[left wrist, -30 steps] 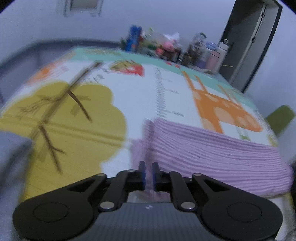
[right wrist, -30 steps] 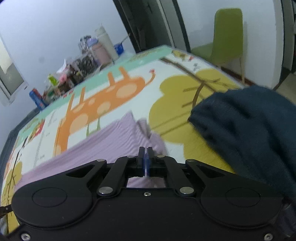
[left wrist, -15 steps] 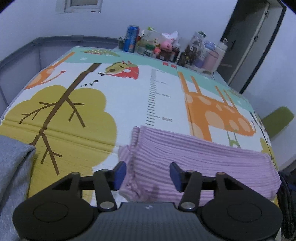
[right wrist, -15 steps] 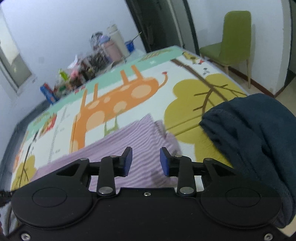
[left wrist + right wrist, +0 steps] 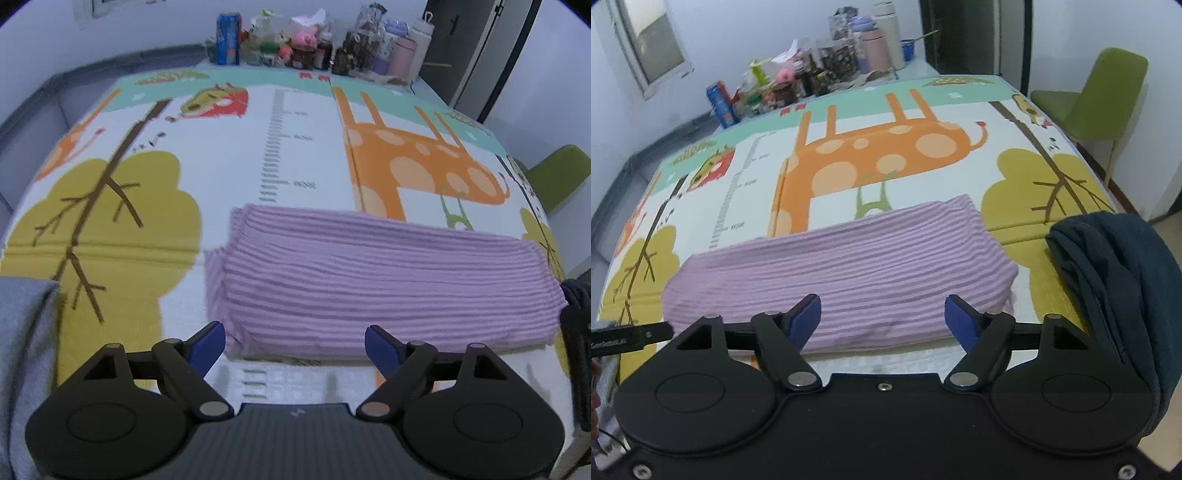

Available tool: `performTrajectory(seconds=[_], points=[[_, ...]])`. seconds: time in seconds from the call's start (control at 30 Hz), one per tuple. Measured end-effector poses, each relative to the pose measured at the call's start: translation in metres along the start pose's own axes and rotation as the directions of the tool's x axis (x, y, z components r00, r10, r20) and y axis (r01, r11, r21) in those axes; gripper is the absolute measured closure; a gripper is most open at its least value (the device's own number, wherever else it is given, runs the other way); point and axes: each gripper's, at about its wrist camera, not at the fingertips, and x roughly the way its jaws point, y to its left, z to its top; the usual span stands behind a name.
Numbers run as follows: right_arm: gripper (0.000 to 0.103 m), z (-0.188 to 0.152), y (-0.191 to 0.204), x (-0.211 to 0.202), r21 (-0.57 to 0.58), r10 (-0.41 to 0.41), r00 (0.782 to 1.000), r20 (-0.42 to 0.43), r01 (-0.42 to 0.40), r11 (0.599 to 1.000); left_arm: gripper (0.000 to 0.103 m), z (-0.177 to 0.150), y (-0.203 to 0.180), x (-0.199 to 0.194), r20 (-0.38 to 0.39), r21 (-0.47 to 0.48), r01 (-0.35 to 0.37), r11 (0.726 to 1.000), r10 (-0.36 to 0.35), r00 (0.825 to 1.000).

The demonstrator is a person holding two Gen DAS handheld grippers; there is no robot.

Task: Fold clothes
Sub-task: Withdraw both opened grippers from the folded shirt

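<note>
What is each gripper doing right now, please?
Left gripper: open, holding nothing.
Right gripper: open, holding nothing.

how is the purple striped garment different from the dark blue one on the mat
The purple striped garment is folded into a flat, wide band near the middle of the play mat; the dark blue garment is a bunched heap at the mat's right edge. The purple one has thin stripes; the dark blue one is plain. Both rest on the mat, and neither is held by a gripper.
</note>
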Motion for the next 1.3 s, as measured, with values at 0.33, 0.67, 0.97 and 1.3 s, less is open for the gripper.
performTrajectory(seconds=[0.33, 0.67, 0.97, 1.3], points=[[0.016, -0.007, 0.027, 0.008, -0.043, -0.036, 0.997, -0.071, 0.033, 0.999, 0.004, -0.008, -0.032, 0.005, -0.038, 0.128, -0.032, 0.991, 0.037, 0.999], [0.008, -0.02, 0.041, 0.013, -0.048, -0.072, 0.993, -0.089, 0.068, 0.997, 0.0, -0.018, -0.037, 0.011, -0.082, 0.157, -0.008, 0.988, 0.021, 0.996], [0.004, -0.04, 0.036, 0.015, 0.03, -0.018, 0.996, -0.086, 0.02, 0.999, 0.0, -0.029, -0.043, 0.008, -0.059, 0.196, 0.005, 0.981, 0.007, 0.998], [0.004, -0.038, 0.005, 0.019, 0.083, -0.011, 0.993, -0.116, 0.02, 0.996, 0.0, -0.032, -0.06, 0.008, -0.06, 0.172, -0.014, 0.985, 0.025, 0.998]])
